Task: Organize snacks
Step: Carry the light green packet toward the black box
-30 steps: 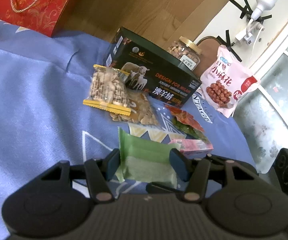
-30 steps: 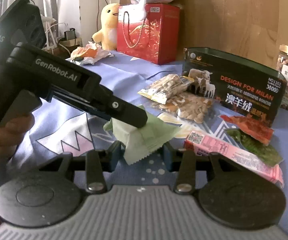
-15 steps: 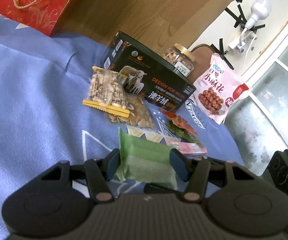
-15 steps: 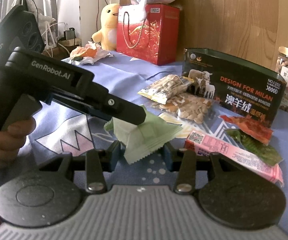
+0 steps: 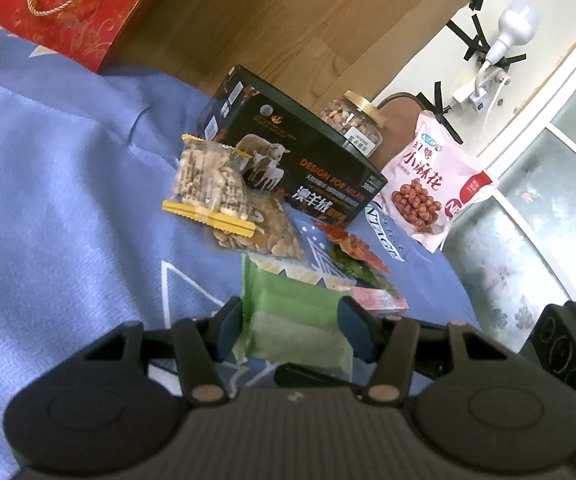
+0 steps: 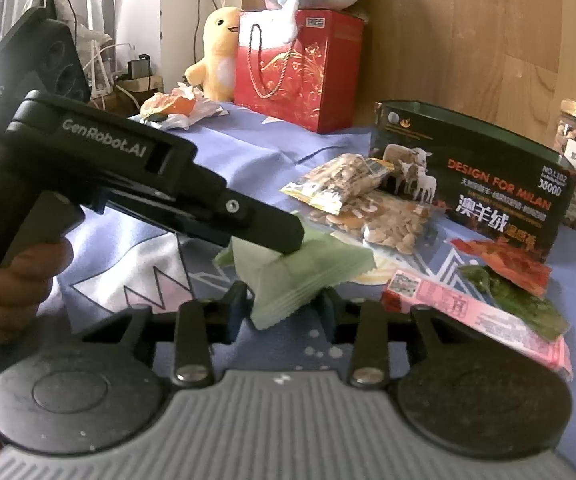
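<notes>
The left tongs clamp a green packet above the blue cloth. The right tongs have just been closing around its lower corner, seemingly touching. Beyond lie a pink bar, seed bags and a dark box.
</notes>
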`<action>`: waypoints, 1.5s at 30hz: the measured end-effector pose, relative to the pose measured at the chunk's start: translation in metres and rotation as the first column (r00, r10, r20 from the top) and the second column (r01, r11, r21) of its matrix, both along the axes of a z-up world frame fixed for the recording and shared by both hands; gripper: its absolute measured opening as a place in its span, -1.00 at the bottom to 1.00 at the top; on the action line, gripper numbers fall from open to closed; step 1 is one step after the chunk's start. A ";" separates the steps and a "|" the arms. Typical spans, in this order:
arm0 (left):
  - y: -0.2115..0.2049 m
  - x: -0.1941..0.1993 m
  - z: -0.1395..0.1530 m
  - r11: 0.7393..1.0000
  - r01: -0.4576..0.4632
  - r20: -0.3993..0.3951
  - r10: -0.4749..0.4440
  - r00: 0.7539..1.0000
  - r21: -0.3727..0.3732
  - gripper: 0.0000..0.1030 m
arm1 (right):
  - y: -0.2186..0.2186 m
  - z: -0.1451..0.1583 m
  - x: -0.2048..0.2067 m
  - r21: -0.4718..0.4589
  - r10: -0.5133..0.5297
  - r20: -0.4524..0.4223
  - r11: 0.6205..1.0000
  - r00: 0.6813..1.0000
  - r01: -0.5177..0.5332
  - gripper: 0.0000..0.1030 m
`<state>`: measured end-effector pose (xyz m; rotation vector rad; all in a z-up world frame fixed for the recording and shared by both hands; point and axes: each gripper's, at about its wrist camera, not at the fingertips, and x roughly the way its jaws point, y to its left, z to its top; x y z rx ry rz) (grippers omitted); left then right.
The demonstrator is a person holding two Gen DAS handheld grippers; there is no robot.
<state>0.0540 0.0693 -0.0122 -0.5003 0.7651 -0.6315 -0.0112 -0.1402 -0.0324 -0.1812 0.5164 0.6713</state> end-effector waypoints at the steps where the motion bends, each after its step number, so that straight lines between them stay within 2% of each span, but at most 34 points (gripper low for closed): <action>1: 0.001 0.001 -0.001 1.000 0.000 -0.006 0.000 1.000 -0.005 0.03 | 0.000 0.000 0.000 0.001 0.000 -0.003 1.000 1.000 0.000 -0.20; 7: -0.001 0.000 0.000 1.000 0.003 0.001 -0.003 1.000 0.002 0.01 | 0.001 0.000 0.000 0.001 0.003 -0.004 1.000 1.000 -0.003 -0.11; 15: -0.002 -0.007 0.005 1.000 0.021 0.052 -0.020 0.998 -0.007 -0.01 | 0.000 0.001 0.000 0.033 -0.007 0.005 0.999 1.000 0.007 -0.25; 23: 0.001 -0.015 0.016 1.000 0.008 0.096 -0.006 0.995 -0.015 -0.01 | -0.002 0.005 -0.006 0.077 -0.005 0.057 0.997 0.998 0.001 -0.28; 28: -0.002 -0.013 0.036 1.000 0.011 0.134 -0.010 0.991 -0.010 -0.03 | -0.003 0.015 -0.011 0.099 -0.025 0.131 0.995 0.991 0.012 -0.28; 36: -0.028 0.025 0.077 0.998 0.048 0.230 -0.053 0.972 0.027 -0.02 | -0.015 0.044 0.013 0.115 -0.115 0.246 0.989 0.962 0.089 -0.28; 41: -0.052 0.066 0.101 0.998 0.040 0.298 -0.054 0.953 0.053 -0.01 | -0.032 0.063 0.055 0.158 -0.170 0.260 0.979 0.951 0.132 -0.28; 45: -0.065 0.105 0.106 0.998 0.003 0.296 -0.023 0.955 0.068 0.02 | -0.034 0.072 0.100 0.167 -0.194 0.222 0.973 0.955 0.159 -0.22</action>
